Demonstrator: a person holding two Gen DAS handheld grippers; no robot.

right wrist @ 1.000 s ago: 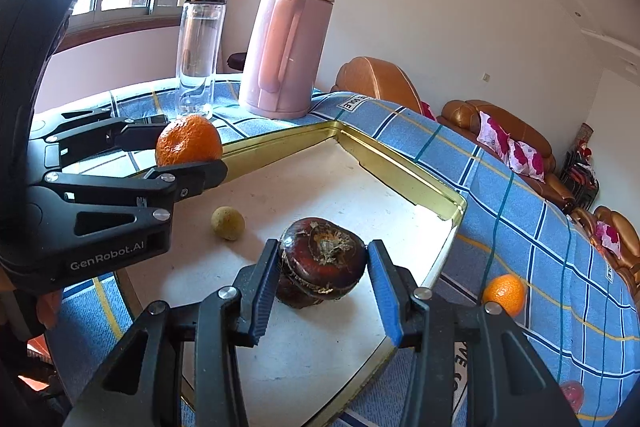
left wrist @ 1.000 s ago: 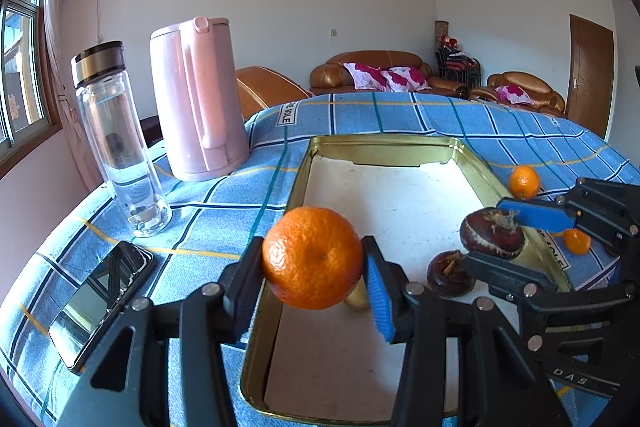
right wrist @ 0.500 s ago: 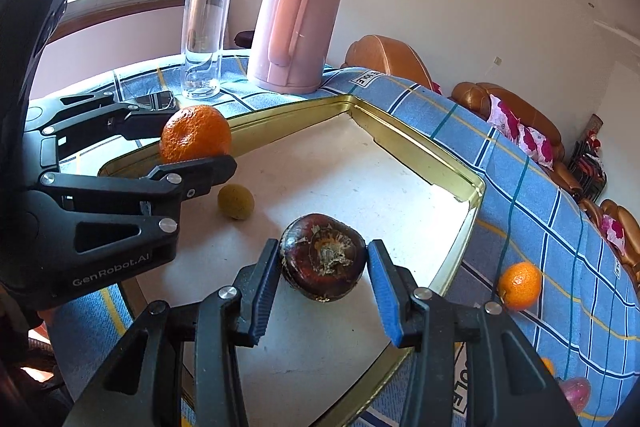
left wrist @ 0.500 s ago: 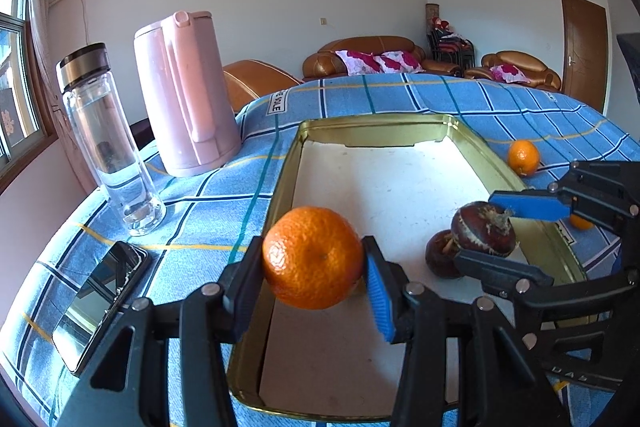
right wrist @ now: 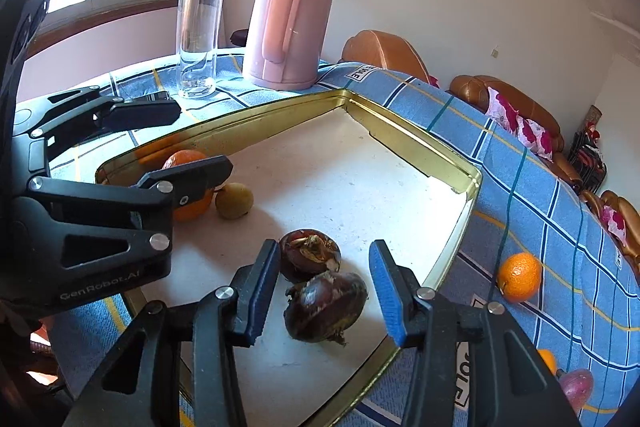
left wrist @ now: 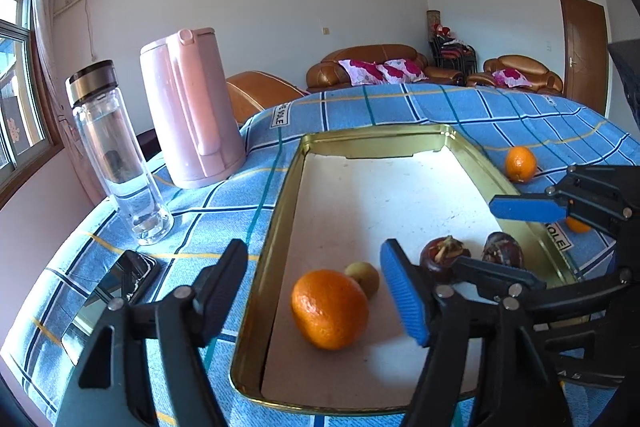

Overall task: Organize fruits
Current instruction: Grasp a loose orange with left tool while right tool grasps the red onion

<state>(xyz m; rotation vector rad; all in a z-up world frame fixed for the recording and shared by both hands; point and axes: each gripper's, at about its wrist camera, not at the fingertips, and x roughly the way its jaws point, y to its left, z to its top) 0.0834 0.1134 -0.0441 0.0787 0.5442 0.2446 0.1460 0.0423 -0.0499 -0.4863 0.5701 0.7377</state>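
both grippers, left gripper and right gripper, hang spread over the gold tray, pinching nothing. inside lie one mandarin, one small green fruit and two water chestnuts. round fruit may roll if nudged. two mandarins wait outside.

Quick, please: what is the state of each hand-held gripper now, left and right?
Left hand-held gripper: open, holding nothing.
Right hand-held gripper: open, holding nothing.

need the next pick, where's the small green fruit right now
In the gold tray, near its left front corner, touching the orange; the left wrist view shows it.
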